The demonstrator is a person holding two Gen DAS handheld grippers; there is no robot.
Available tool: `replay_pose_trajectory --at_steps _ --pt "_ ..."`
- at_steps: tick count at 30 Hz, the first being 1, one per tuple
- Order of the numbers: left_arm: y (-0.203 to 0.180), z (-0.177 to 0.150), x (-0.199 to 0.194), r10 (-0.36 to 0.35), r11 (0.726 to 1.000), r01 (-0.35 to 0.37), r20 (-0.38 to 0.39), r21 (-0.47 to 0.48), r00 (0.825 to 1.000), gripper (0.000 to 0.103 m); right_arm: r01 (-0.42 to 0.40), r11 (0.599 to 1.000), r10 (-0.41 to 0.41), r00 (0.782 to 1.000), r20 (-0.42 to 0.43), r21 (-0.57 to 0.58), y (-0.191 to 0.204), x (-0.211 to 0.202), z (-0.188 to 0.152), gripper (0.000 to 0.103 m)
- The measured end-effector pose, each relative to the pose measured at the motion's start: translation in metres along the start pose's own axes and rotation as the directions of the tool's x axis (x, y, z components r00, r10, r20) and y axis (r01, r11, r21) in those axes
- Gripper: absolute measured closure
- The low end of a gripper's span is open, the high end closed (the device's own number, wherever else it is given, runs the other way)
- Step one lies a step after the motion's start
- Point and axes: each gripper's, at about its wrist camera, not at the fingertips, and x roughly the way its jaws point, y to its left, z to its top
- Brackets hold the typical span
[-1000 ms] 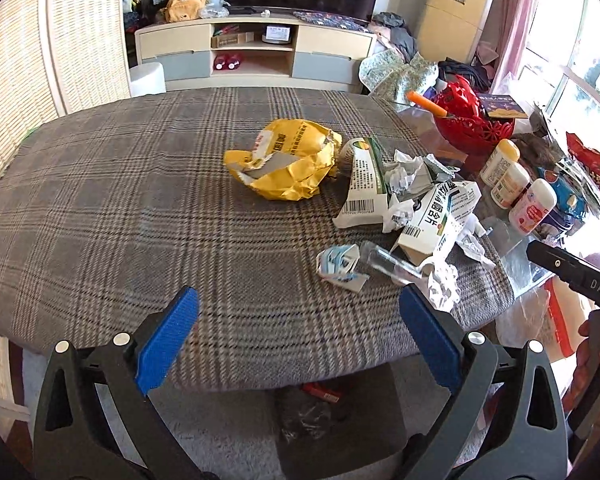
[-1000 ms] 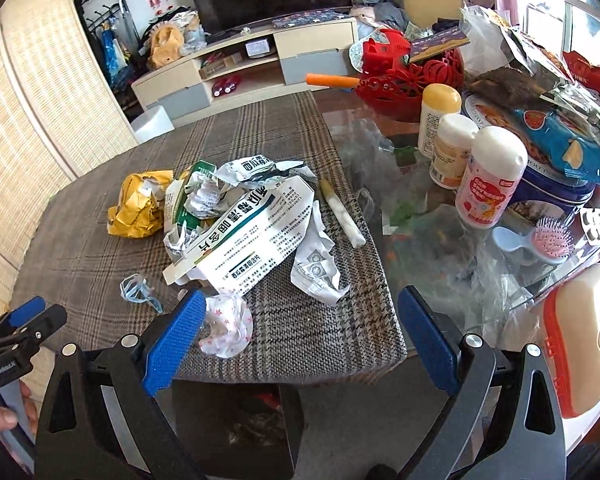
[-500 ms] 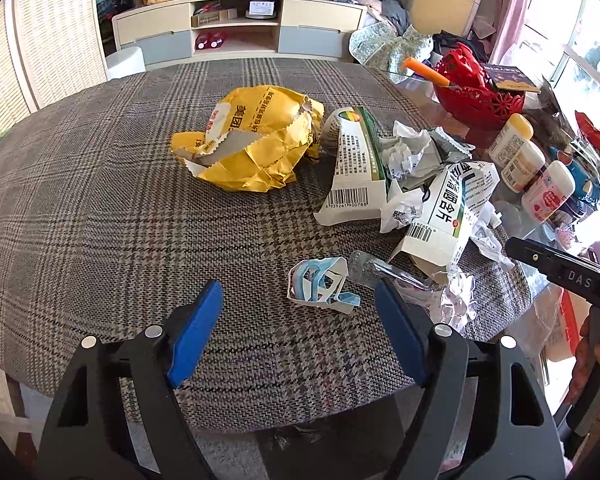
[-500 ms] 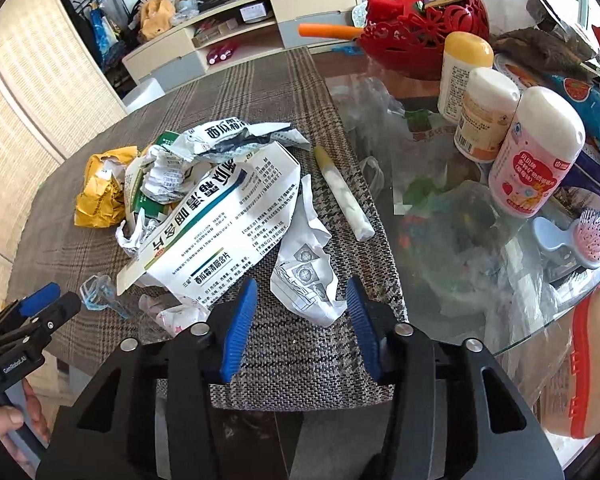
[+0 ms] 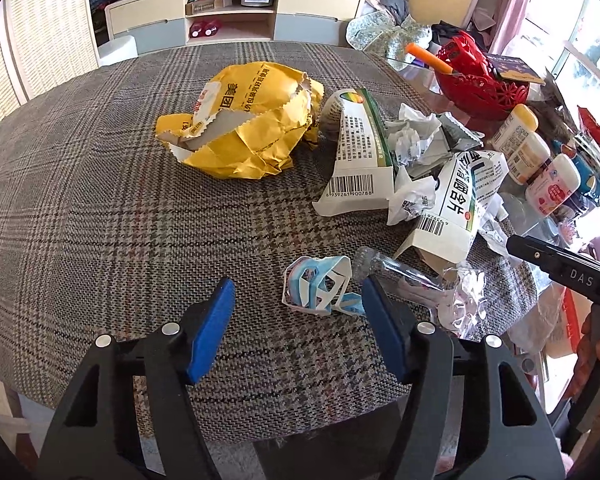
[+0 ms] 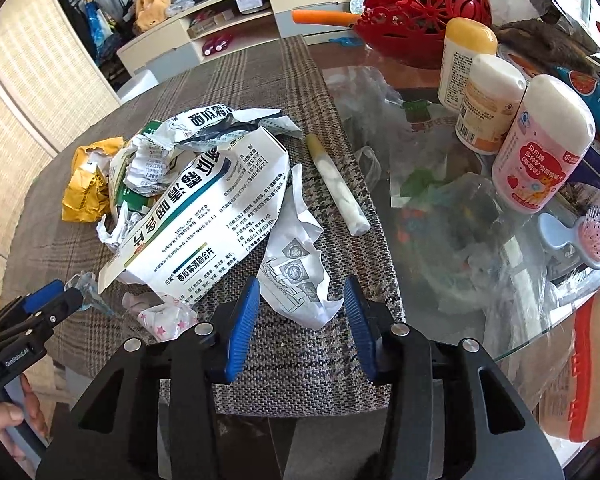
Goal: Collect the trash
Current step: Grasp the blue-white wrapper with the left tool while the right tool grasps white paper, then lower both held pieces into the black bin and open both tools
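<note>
Trash lies on a plaid tablecloth (image 5: 80, 208). A crumpled yellow paper bag (image 5: 244, 128) sits mid-table, beside a torn green-white box (image 5: 356, 160) and a white medicine box (image 5: 460, 208), also in the right wrist view (image 6: 204, 232). A small blue-white wrapper (image 5: 320, 292) lies just ahead of my open left gripper (image 5: 298, 320), nearer its right finger. My open right gripper (image 6: 298, 320) hovers over the cloth's front edge, with a crumpled white leaflet (image 6: 296, 264) between and just beyond its fingertips. A white tube (image 6: 336, 184) lies past it.
On the glass part of the table stand three pill bottles (image 6: 540, 144), a red basket (image 6: 420, 12), clear plastic bags (image 6: 452, 208) and a pink hairbrush (image 6: 596, 240). A star-printed tissue (image 6: 164, 316) lies at the cloth's front edge. A TV cabinet (image 5: 236, 12) stands behind.
Both grippers have moved forward over the table toward the trash, and both have narrowed their jaws partway. The left neared the blue-white wrapper, the right the white leaflet.
</note>
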Motion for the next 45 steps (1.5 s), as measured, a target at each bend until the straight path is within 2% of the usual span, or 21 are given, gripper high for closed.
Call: replay_pose_trajectory --at_steps 3,6,8,12,14,18,20,23,24,29,33,35,40,45 --pt "-0.002 0.0 0.006 -0.002 1.0 0.002 -0.013 0.007 1.0 0.046 0.001 1.0 -0.001 1.0 -0.01 -0.005 0.002 0.004 0.001 0.058" --pt "-0.002 0.001 0.011 -0.001 1.0 0.001 -0.02 0.01 1.0 0.058 0.003 1.0 -0.003 1.0 -0.023 -0.012 0.003 0.009 0.0 0.058" --pt "-0.001 0.001 0.014 -0.005 1.0 0.005 -0.024 0.004 1.0 0.069 0.009 1.0 -0.009 1.0 -0.026 -0.016 0.003 0.011 0.0 0.058" --pt "0.0 0.003 0.018 -0.009 1.0 0.009 -0.026 -0.002 1.0 0.077 0.013 1.0 -0.013 0.999 -0.029 -0.02 0.002 0.014 0.001 0.058" --pt "0.001 0.003 0.02 -0.009 1.0 0.009 -0.03 -0.003 1.0 0.077 0.022 1.0 -0.022 0.999 -0.029 -0.023 0.003 0.016 0.0 0.058" --pt "0.002 0.002 0.022 -0.004 1.0 0.004 -0.037 0.003 0.999 0.079 0.034 0.999 -0.034 0.999 -0.015 -0.029 0.002 0.016 0.002 0.08" --pt "0.002 0.0 0.022 0.0 1.0 0.0 -0.041 0.005 0.999 0.079 0.033 0.999 -0.034 0.999 -0.01 -0.034 0.002 0.015 0.003 0.085" --pt "0.002 -0.003 0.021 0.009 1.0 -0.009 -0.043 0.013 0.999 0.081 0.037 0.998 -0.037 0.999 -0.002 -0.042 0.002 0.012 0.002 0.087" --pt "0.001 -0.004 0.021 0.012 1.0 -0.012 -0.042 0.017 0.999 0.081 0.034 0.998 -0.034 0.999 0.0 -0.044 0.002 0.012 0.001 0.093" --pt "0.005 -0.01 0.011 0.025 1.0 -0.025 -0.027 0.016 0.999 0.085 0.024 0.998 -0.024 1.0 0.017 -0.052 0.003 0.001 -0.004 0.094" --pt "0.006 -0.02 -0.006 0.06 0.998 -0.06 0.003 0.021 0.998 0.086 0.035 0.998 -0.034 0.999 0.027 -0.056 0.002 -0.008 -0.012 0.094" --pt "0.007 -0.027 -0.014 0.056 0.998 -0.057 0.008 0.017 0.998 0.086 0.037 0.998 -0.035 0.999 0.025 -0.057 0.001 -0.013 -0.019 0.094" --pt "0.009 -0.051 -0.035 0.044 0.999 -0.044 0.015 0.004 0.999 0.086 0.016 0.999 -0.015 1.0 0.027 -0.047 -0.002 -0.031 -0.046 0.094" --pt "0.001 -0.09 -0.058 0.018 1.0 -0.017 0.03 -0.01 0.999 0.086 -0.022 0.997 0.025 0.999 0.043 -0.069 0.009 -0.056 -0.082 0.094"
